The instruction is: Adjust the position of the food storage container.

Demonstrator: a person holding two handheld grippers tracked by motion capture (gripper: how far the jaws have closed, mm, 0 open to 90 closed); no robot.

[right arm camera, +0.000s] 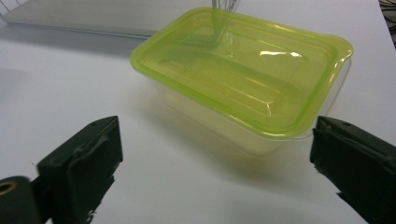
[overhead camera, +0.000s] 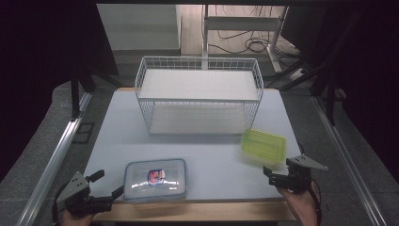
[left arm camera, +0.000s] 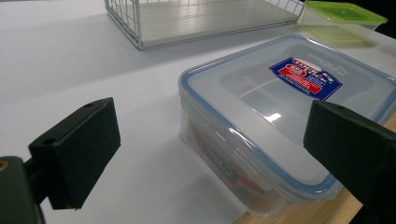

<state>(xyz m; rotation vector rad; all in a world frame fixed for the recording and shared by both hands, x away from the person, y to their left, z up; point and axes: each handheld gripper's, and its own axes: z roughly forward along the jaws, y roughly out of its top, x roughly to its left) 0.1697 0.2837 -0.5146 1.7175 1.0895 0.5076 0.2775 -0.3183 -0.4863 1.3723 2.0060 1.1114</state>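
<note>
Left gripper (overhead camera: 107, 186) sits at the near left corner of the bench (overhead camera: 117, 136), held low by the person's left hand (overhead camera: 75, 217), which comes in over the near edge. It points toward the right, roughly level with the bench top. Jaws released and spread wide; in the left gripper view they stand either side of the near corner of the clear lock-lid container (left arm camera: 285, 121), not touching it. One jaw tip in the high view lies just beside the container's left side.

The clear lock-lid container (overhead camera: 155, 179) has a blue seal rim and a red-and-blue label on its lid. It rests flat at the near edge of the bench, left of centre, lid on.

Right gripper (overhead camera: 272, 174) sits at the near right corner of the bench, carried by the right hand (overhead camera: 301, 205) coming up from the near edge. It points left and away, toward the green-lidded tub (overhead camera: 263, 146). Jaws released, wide apart; in the right gripper view the green-lidded tub (right arm camera: 243, 74) lies beyond the jaw tips, near but apart.

Green-lidded tub: near the right edge of the bench, lid on, just in front of the right front corner of the white wire basket (overhead camera: 197, 96). Basket stands at the far middle of the bench
</note>
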